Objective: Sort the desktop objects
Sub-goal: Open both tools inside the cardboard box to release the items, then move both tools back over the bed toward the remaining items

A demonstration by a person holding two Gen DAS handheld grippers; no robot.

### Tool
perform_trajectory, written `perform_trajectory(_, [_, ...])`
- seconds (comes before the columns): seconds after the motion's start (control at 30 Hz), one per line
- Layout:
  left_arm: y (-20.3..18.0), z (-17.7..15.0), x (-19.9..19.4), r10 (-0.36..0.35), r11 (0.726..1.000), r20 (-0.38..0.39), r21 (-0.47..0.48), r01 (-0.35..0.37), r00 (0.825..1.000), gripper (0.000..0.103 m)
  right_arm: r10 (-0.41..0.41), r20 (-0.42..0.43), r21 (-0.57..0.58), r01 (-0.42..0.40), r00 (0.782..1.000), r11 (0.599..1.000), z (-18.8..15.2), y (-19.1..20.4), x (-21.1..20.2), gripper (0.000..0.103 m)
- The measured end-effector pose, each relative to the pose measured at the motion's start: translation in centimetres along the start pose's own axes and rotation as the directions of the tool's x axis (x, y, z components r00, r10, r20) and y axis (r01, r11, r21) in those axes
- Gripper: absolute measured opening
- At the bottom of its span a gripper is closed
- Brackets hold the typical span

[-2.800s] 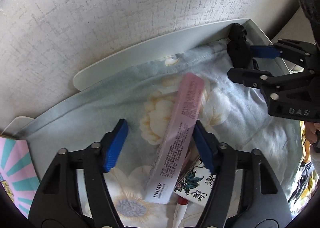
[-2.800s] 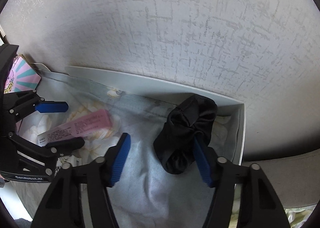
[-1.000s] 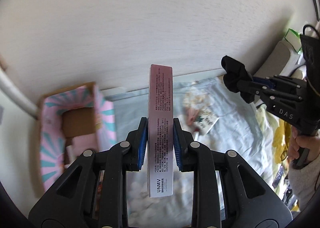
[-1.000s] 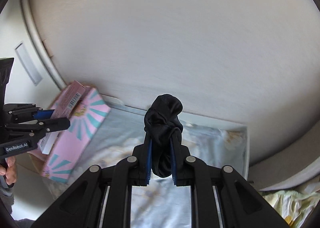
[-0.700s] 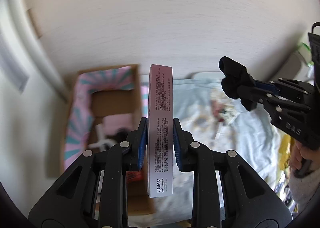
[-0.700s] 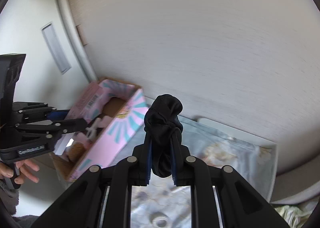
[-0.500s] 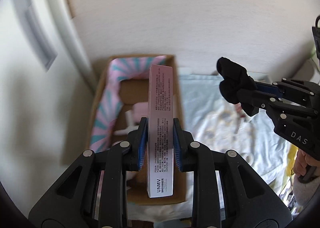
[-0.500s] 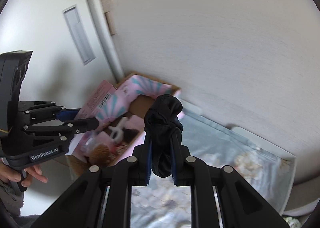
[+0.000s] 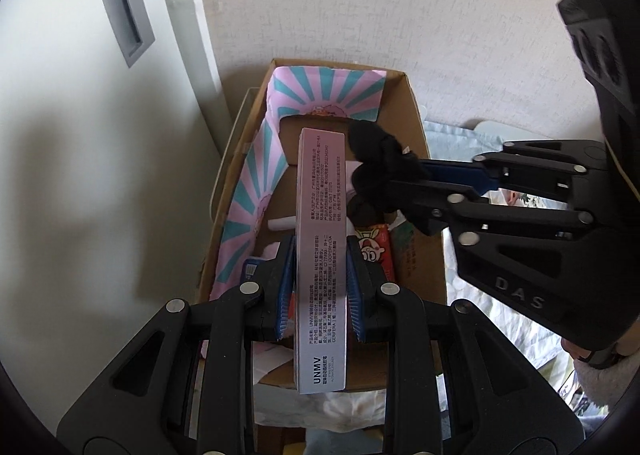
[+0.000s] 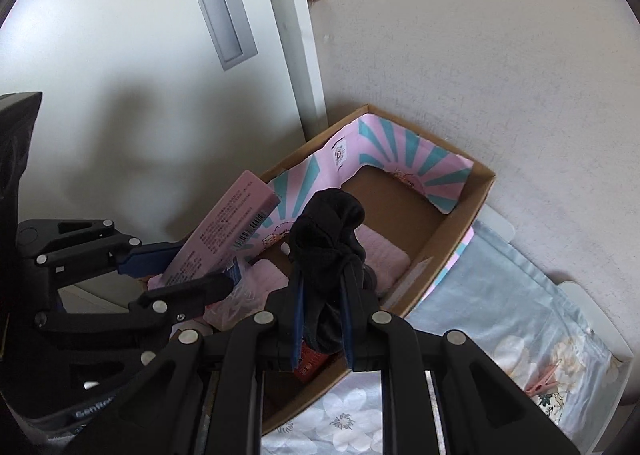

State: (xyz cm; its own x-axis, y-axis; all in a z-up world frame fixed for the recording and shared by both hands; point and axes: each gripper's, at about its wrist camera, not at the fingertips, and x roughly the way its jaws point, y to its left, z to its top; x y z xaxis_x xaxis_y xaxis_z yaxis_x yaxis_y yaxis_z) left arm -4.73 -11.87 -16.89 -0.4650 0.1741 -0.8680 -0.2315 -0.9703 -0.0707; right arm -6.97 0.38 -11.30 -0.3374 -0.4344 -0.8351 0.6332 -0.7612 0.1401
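Black linkage grippers (image 9: pixel 320 287), silver screws, blue-padded fingers (image 9: pixel 286 287), "DAS" lettering, grey fuzzy sleeve (image 9: pixel 596 387).

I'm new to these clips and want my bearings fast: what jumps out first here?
Two tools meet over an open cardboard box with pink and teal flaps, set in the corner by the wall. The left tool clamps a long pink carton. The right tool grips a bunched black cloth above the box.
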Motion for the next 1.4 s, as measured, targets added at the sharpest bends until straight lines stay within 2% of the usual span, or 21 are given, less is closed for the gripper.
perform_trajectory(0.27, [0.6,0.3,0.5,-0.039,0.999,0.000,-0.016,0.039,0.999,0.023,-0.031,-0.027,0.015,0.031,0.999,0.999,0.8,0.0,1.2,0.017])
perform_trajectory(0.3, [0.7,0.5,0.6,-0.058,0.998,-0.011,-0.022,0.058,0.998,0.037,-0.047,-0.038,0.029,0.048,0.998,0.998,0.9,-0.2,1.4,0.030])
perform_trajectory(0.33, [0.7,0.6,0.6,-0.066,0.997,-0.026,-0.031,0.065,0.998,0.061,-0.059,-0.045,0.043,0.061,0.997,0.997,1.0,-0.3,1.4,0.047])
perform_trajectory(0.37, [0.8,0.7,0.6,-0.059,0.998,-0.031,-0.034,0.058,0.998,0.071,-0.079,-0.044,0.058,0.082,0.996,0.995,1.1,-0.6,1.3,0.049])
perform_trajectory(0.4, [0.9,0.7,0.3,-0.061,0.998,-0.018,-0.033,0.060,0.998,0.086,-0.081,-0.036,0.074,0.084,0.996,0.994,1.1,-0.9,1.2,0.053])
perform_trajectory(0.43, [1.0,0.6,-0.1,-0.069,0.997,0.004,-0.033,0.069,0.998,0.091,-0.061,-0.024,0.091,0.063,0.998,0.994,1.1,-1.3,0.9,0.061])
perform_trajectory(0.53, [1.4,0.5,-1.5,-0.078,0.996,0.051,-0.045,0.081,0.996,0.095,-0.045,0.016,0.135,0.042,0.999,0.990,1.0,-2.2,-0.4,0.071])
perform_trajectory(0.73, [1.6,0.6,-1.9,-0.005,0.998,0.056,-0.059,0.008,0.998,0.097,-0.089,0.038,0.161,0.082,0.995,0.983,0.2,-3.0,-2.5,0.071])
perform_trajectory(0.83, [1.4,0.8,-1.8,0.061,0.997,0.060,-0.056,-0.058,0.996,0.097,-0.098,0.047,0.181,0.088,0.994,0.980,-0.4,-3.4,-3.2,0.072])
perform_trajectory(1.07, [-0.4,1.0,-2.4,0.148,0.988,0.069,0.033,-0.151,0.987,0.097,-0.124,0.043,0.217,0.111,0.991,0.970,-2.0,-4.2,-4.4,0.072])
perform_trajectory(1.4, [-3.5,1.6,-3.5,0.050,0.994,0.077,0.094,-0.057,0.996,0.097,-0.161,0.048,0.265,0.142,0.986,0.954,-4.3,-5.8,-6.9,0.072])
